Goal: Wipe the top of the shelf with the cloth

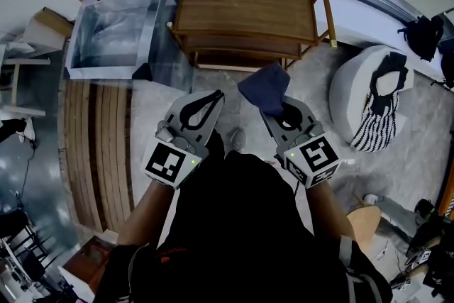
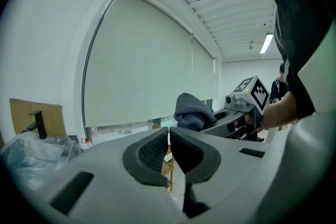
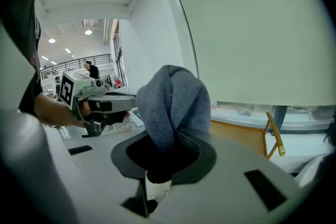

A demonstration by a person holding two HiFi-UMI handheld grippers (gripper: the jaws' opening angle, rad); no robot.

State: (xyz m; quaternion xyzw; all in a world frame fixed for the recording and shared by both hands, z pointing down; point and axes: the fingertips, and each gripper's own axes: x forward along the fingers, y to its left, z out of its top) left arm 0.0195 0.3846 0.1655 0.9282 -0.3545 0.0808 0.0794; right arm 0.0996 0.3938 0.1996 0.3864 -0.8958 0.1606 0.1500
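1. Grey floor (image 1: 312, 74) lay before a wooden shelf (image 1: 245, 10) that stood against the window wall.
2. We had the dark blue cloth (image 1: 264, 87) pinched in the jaws of our right gripper (image 1: 275, 110). It was bunched up just short of the shelf's front edge and clear of its top.
3. Our left gripper (image 1: 215, 97) hung close beside it, jaws meeting at the tips with nothing between them.
4. We saw a clear box (image 1: 117, 28) left of the shelf and a pale beanbag (image 1: 349, 89) to its right.
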